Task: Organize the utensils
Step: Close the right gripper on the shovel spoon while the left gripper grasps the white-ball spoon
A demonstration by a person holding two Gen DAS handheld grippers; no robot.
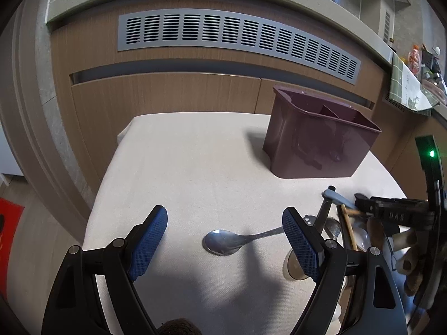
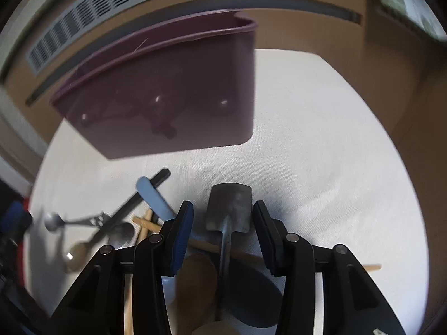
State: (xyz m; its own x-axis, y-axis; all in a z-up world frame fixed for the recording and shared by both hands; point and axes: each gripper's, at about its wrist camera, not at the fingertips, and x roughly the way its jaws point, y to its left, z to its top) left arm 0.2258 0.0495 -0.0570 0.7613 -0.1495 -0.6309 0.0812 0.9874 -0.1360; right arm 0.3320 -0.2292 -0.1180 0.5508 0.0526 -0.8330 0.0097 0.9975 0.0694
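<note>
A maroon utensil caddy (image 1: 321, 145) with a divider stands on the table at the back right, and it looms large in the right wrist view (image 2: 167, 97). My left gripper (image 1: 225, 223) is open low over the table, and a metal spoon (image 1: 223, 241) lies between its fingers. My right gripper (image 2: 223, 217) is open over a heap of utensils. The blade of a metal turner (image 2: 230, 209) lies between its pads without either pad pressing on it. In the left wrist view the right gripper (image 1: 363, 202) shows side-on at the right edge.
The heap holds a wooden spoon (image 2: 195, 279), a dark ladle (image 2: 251, 293), wooden chopsticks (image 2: 144, 223), a light-blue handle (image 2: 155, 198), a black handle (image 2: 134, 199) and metal spoons (image 2: 53, 222). The pale tablecloth (image 1: 181, 167) ends before a wooden cabinet with a grey vent (image 1: 223, 33).
</note>
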